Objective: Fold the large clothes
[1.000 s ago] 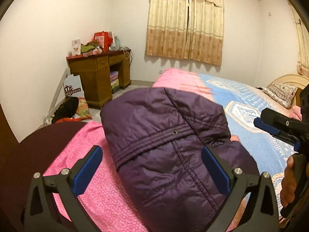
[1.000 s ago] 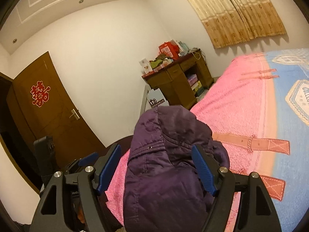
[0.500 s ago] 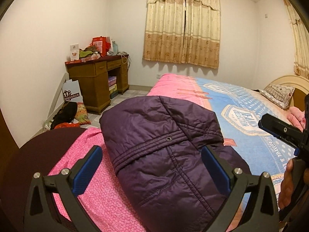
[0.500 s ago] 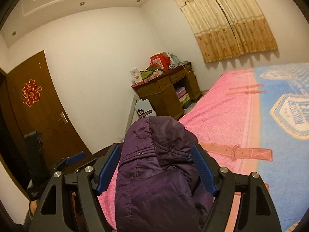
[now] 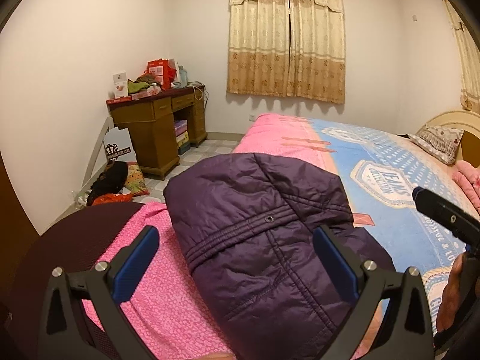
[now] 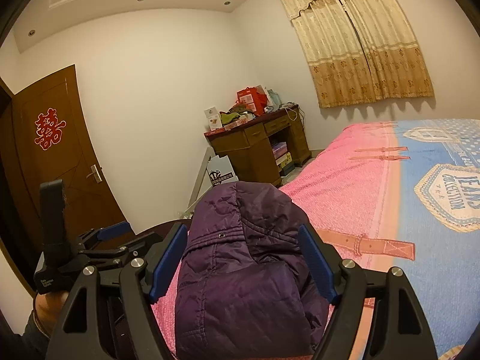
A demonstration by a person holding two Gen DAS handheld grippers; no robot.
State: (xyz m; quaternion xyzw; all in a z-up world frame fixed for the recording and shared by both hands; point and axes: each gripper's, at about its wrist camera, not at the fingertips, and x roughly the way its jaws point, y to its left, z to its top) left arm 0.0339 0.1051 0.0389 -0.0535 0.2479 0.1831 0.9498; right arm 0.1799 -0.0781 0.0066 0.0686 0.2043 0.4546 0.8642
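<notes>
A folded purple quilted jacket [image 5: 264, 240] lies on the pink end of the bed [image 5: 300, 138], near the bed's corner, with its hood turned toward the far wall and a small metal snap showing on the stitched band across it. The bedcover changes from pink to a blue printed panel [image 6: 444, 186] further along, and a patterned pillow [image 5: 439, 144] sits by the headboard.

The left hand-held gripper [image 5: 237, 264] has its 2 blue-padded fingers [image 5: 138, 262] spread wide, one over the pink cover and the other over the jacket's right side; whether they touch the cloth is hard to judge from this angle. The right hand-held gripper [image 6: 240, 264] is likewise spread, its 2 fingers [image 6: 315, 265] flanking the jacket's hood on either side, nothing pinched between them. In the right wrist view the left tool appears low at the left, and a hand [image 6: 45, 303] grips its handle.

Beyond the bed stands a brown wooden bench [image 5: 156, 126] against the wall, cluttered on top with a red box [image 5: 160, 70], cartons and cloths. A white paper bag [image 5: 118, 147] leans beside it, with dark clothes heaped on the tiled floor [image 5: 210, 150]. Beige curtains [image 5: 286, 36] hang closed, and a brown door [image 6: 51, 156] carries a red paper ornament.
</notes>
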